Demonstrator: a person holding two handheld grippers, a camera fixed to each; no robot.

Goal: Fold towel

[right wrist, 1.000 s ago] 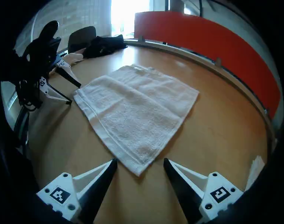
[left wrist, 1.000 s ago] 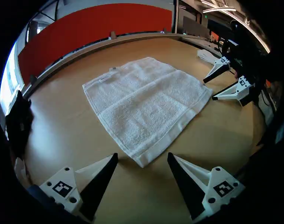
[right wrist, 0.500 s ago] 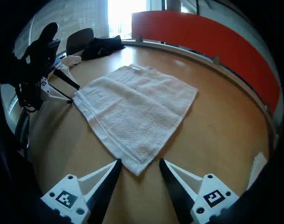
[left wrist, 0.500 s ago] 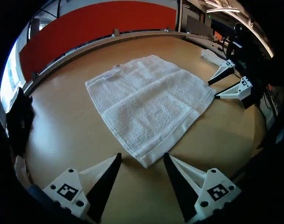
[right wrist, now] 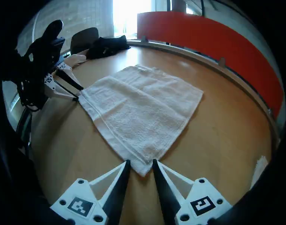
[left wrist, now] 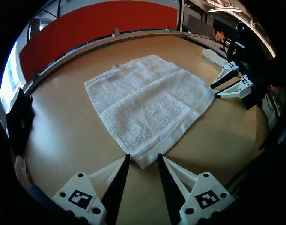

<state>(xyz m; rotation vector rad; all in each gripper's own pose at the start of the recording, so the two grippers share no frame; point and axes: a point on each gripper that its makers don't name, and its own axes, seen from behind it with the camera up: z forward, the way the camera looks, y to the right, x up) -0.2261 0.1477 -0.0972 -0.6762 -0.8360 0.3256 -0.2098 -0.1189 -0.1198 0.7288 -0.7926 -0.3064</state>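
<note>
A white towel (left wrist: 150,101) lies flat on the wooden table (left wrist: 68,123). In the left gripper view, its near corner (left wrist: 143,162) sits between the fingers of my left gripper (left wrist: 143,157), which is open with a narrow gap and not squeezing the cloth. In the right gripper view, another corner (right wrist: 142,169) lies between the fingers of my right gripper (right wrist: 141,163), also narrowly open. The left gripper view shows the right gripper (left wrist: 213,92) at the towel's right corner. The right gripper view shows the left gripper (right wrist: 78,95) at the towel's left corner.
A red partition (left wrist: 98,22) runs along the table's far edge. Dark clothing (right wrist: 105,45) and a chair (right wrist: 83,37) are at the table's end. A small white cloth (left wrist: 214,57) lies beyond the right gripper. Hands hold both grippers.
Both grippers have moved forward to the towel corners and their fingers have narrowed around them. The towel has not moved.
</note>
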